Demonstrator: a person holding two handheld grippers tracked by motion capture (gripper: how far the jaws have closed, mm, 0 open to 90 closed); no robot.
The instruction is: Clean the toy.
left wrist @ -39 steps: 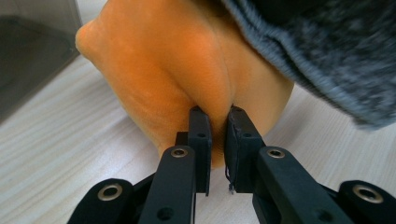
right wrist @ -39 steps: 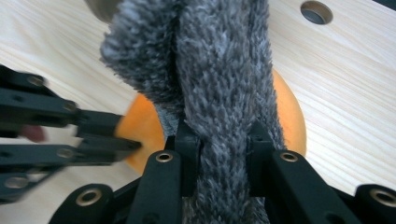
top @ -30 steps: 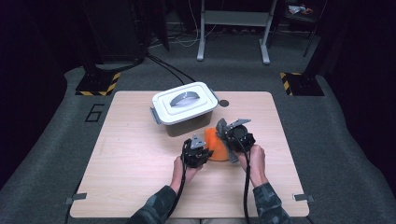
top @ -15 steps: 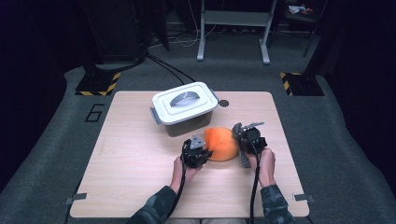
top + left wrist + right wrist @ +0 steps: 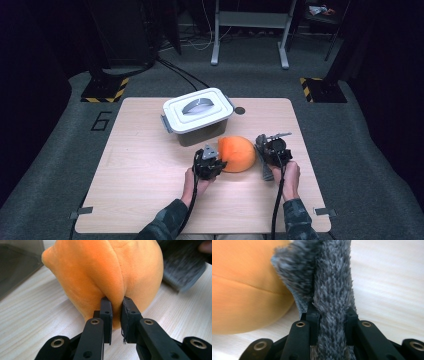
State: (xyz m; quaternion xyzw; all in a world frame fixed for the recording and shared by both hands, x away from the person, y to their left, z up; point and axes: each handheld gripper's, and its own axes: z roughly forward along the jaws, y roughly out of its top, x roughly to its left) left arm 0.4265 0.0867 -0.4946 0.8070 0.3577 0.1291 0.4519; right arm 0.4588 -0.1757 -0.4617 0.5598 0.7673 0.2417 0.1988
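Observation:
An orange plush ball [image 5: 239, 153] lies on the wooden table [image 5: 140, 190], just in front of a lidded box. My left gripper [image 5: 219, 163] is at its left side, shut on a pinched fold of the orange plush [image 5: 100, 270], jaws nearly together [image 5: 116, 305]. My right gripper [image 5: 263, 146] sits to the plush's right, shut on a grey fuzzy fabric piece [image 5: 332, 277] that runs up between its jaws [image 5: 332, 311]. That grey piece [image 5: 265, 169] trails on the table beside the right hand. The orange plush [image 5: 244, 297] touches the grey piece's left edge.
A white-lidded box [image 5: 197, 112] with a grey handle stands behind the plush, its dark wall close to the left gripper. A small dark round spot [image 5: 240, 110] marks the table behind it. Bare tabletop lies to the left and front.
My right gripper has moved to the right with the grey fuzzy piece, off the orange plush, whose top is now uncovered. The left gripper has stayed put.

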